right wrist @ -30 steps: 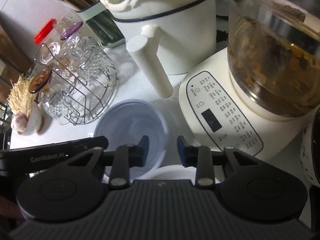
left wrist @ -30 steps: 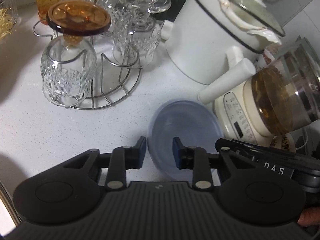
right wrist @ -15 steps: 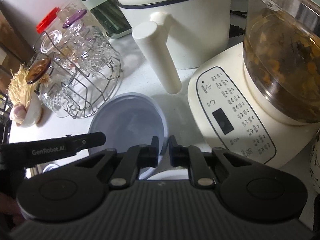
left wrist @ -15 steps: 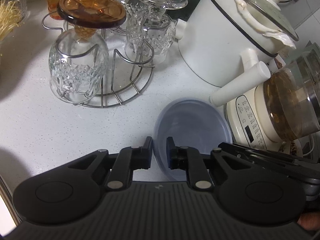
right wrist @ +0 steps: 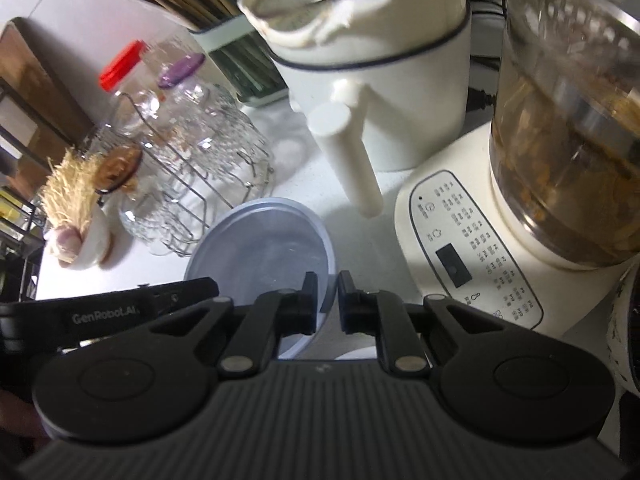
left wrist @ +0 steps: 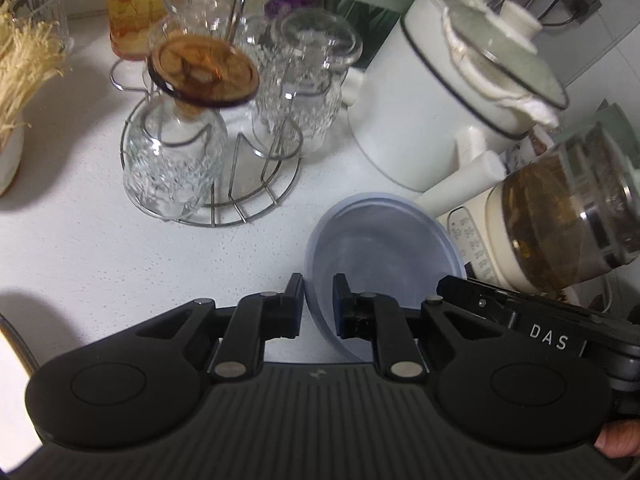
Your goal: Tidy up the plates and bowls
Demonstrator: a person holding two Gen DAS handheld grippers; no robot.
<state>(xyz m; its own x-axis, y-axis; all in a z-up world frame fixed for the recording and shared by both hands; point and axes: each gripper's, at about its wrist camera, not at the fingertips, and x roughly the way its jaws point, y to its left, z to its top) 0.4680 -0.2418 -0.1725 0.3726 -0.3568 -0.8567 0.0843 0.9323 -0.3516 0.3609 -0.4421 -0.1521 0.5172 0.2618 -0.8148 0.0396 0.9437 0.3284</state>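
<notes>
A pale blue plastic bowl is held above the white counter, in front of the appliances. My left gripper is shut on the bowl's left rim, one finger outside and one inside. My right gripper is shut on the bowl's right rim in the right wrist view, where the bowl shows from the other side. Both grippers grip the same bowl. A white dish edge shows just below the right gripper, mostly hidden.
A wire rack of upturned glasses stands at the left. A white pot with a long handle and a glass kettle on a cream base stand close behind and right of the bowl. A chopstick holder is at the back.
Both grippers closed from open onto the bowl's rim. The bowl and both grippers have since lifted slightly and shifted; the views show motion blur.
</notes>
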